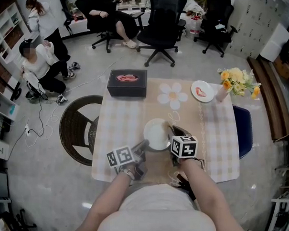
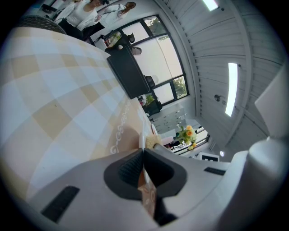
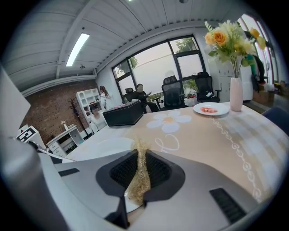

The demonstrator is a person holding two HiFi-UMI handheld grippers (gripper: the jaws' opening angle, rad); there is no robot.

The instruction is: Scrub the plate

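Right, left claw [image 2: 143, 155] clamps the plate [image 1: 156, 132] at its seven o'clock rim, right claw [image 3: 137, 155] pinches a scourer [image 3: 137, 182] at four; scrubbing looks barely begun.

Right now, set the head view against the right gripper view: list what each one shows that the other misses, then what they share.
Only the head view: the woven chair at the table's left side and the person's right forearm. Only the right gripper view: the straw-coloured scrubber pinched in the shut jaws of the right gripper, plus the ceiling light strip. Both: the white plate, the black box, the small plate of pink food and the vase of yellow flowers.
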